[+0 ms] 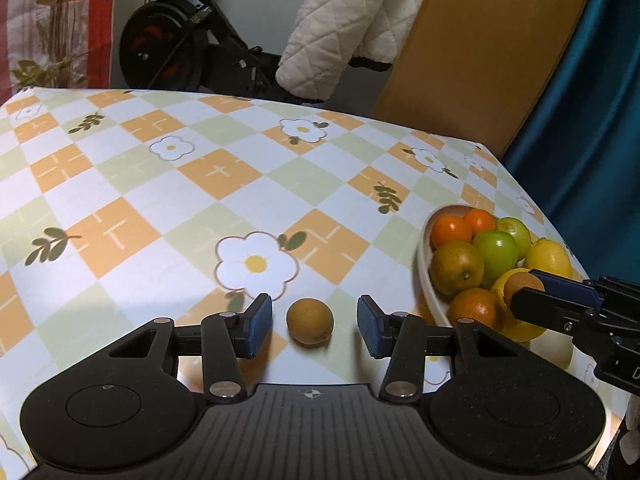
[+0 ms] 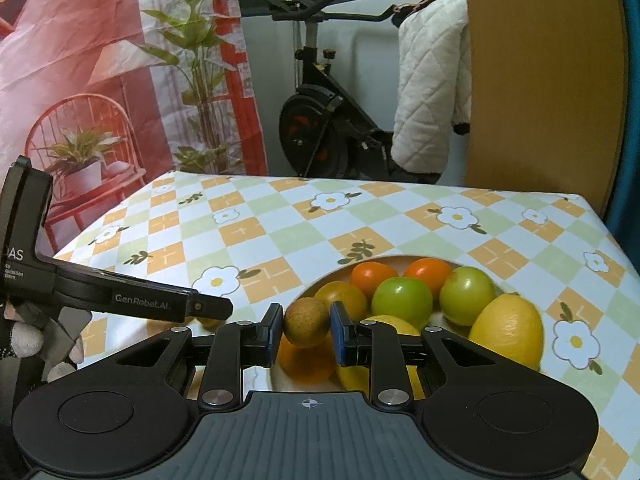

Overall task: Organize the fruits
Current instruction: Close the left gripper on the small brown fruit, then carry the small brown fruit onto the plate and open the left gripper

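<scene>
A small brownish-yellow round fruit (image 1: 310, 321) lies on the checked tablecloth between the blue pads of my left gripper (image 1: 315, 314). The pads stand apart from it on both sides, so the gripper is open. To the right, a white plate (image 1: 423, 280) holds oranges (image 1: 452, 229), green fruits (image 1: 496, 250) and lemons (image 1: 548, 258). My right gripper (image 2: 307, 324) is shut on another small brown fruit (image 2: 306, 322) and holds it just above the near side of the plate (image 2: 320, 280). The same held fruit (image 1: 522, 284) shows in the left wrist view.
The table's far and right edges are near the plate. Behind the table stand an exercise bike (image 2: 320, 128), a quilted white cloth (image 2: 432, 92) and a wooden panel (image 2: 540, 80). One finger (image 2: 208, 308) of the left gripper and a gloved hand (image 2: 24, 344) show in the right wrist view.
</scene>
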`<state>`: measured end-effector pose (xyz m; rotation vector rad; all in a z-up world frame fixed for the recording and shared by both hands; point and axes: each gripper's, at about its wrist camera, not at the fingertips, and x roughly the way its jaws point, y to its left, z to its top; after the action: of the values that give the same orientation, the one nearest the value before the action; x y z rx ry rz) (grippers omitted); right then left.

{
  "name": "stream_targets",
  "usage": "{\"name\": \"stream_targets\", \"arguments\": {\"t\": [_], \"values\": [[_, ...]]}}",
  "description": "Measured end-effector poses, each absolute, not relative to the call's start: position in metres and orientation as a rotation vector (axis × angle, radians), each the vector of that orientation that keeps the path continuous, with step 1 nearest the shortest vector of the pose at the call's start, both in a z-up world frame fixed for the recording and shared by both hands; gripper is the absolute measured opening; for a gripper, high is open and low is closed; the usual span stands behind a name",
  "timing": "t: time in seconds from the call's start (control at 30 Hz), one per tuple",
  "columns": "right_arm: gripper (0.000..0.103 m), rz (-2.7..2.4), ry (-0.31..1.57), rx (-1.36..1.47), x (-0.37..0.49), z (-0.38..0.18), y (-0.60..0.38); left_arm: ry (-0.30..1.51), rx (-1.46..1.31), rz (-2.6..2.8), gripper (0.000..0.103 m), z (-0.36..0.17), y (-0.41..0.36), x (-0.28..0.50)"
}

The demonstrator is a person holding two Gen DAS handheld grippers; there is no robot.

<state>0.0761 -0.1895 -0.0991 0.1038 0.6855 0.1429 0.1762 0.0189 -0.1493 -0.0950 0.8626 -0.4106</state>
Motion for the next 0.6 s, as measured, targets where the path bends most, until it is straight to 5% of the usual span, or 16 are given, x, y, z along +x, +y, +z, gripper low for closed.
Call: {"name": "stream_targets", "arguments": {"t": [0.2,0.6], "values": [[0.023,0.138,0.686,0.106,0.074,-0.098,-0.189,0.863,-0.061,-0.406,0.028,-0.151,0.016,0.171],[0.023,0.132,0.688,0.114,0.066,-0.101,-0.191,0.806,-0.087,-0.399,0.028,-0.133,0.014,0.153]]}}
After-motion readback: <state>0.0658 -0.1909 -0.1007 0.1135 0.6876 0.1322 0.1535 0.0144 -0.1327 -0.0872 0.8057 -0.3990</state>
